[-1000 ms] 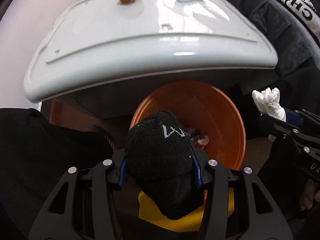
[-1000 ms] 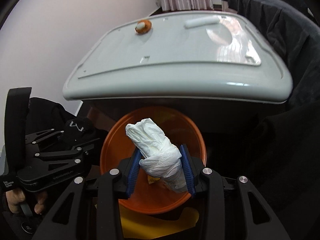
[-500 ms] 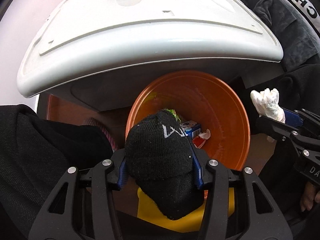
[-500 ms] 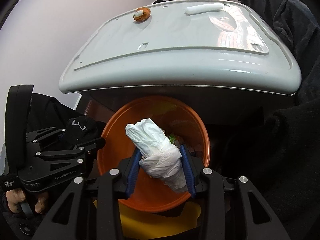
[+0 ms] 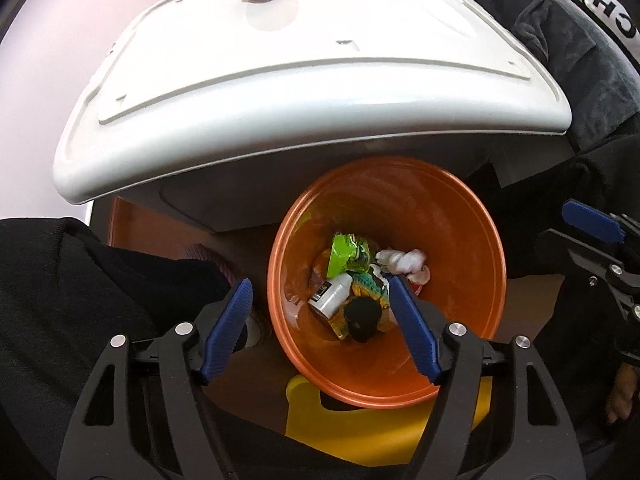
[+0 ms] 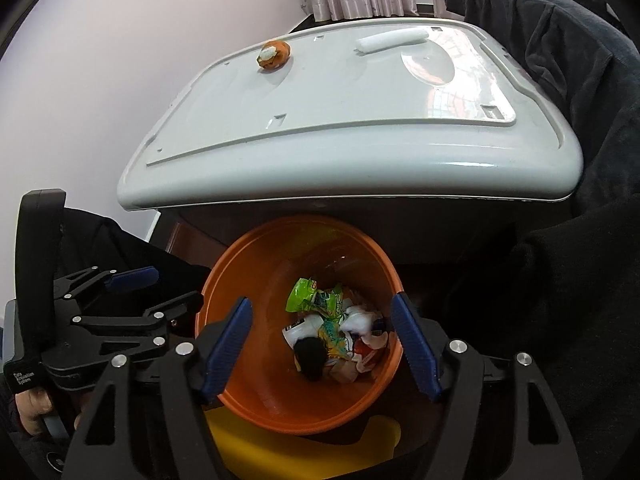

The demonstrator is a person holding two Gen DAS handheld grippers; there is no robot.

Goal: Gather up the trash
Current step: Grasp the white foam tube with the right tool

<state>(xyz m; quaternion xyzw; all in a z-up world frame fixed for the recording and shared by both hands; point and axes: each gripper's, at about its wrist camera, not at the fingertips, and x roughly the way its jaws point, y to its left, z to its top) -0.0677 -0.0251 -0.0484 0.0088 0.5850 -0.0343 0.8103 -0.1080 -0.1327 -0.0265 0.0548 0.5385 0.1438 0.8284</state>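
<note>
Both of your grippers hang over the orange bin [image 5: 472,216], and both are spread wide with nothing between the blue pads. The left gripper [image 5: 320,328] frames the bin's mouth from one side; the right gripper [image 6: 322,338] does the same from the other.

The trash lies at the bottom of the bin: a black knitted piece [image 5: 362,316], a crumpled white wad [image 5: 402,260], a green snack wrapper [image 5: 340,254] and a small white bottle [image 5: 330,296], all heaped together and touching.

What looks left to collect sits on the white desk [image 6: 360,120] behind the bin: an orange-and-white scrap [image 6: 274,55] near the far left edge, and a white roll [image 6: 394,40] farther right, well apart from it.

The scrap looks small, light and probably soft, so close across its middle gently; a hard squeeze may crush or smear it. The roll looks light and compressible, likely paper or foam. Take it across its short width near the centre, so that it hangs level. The desk's glossy top may let either one slide as you close.
</note>
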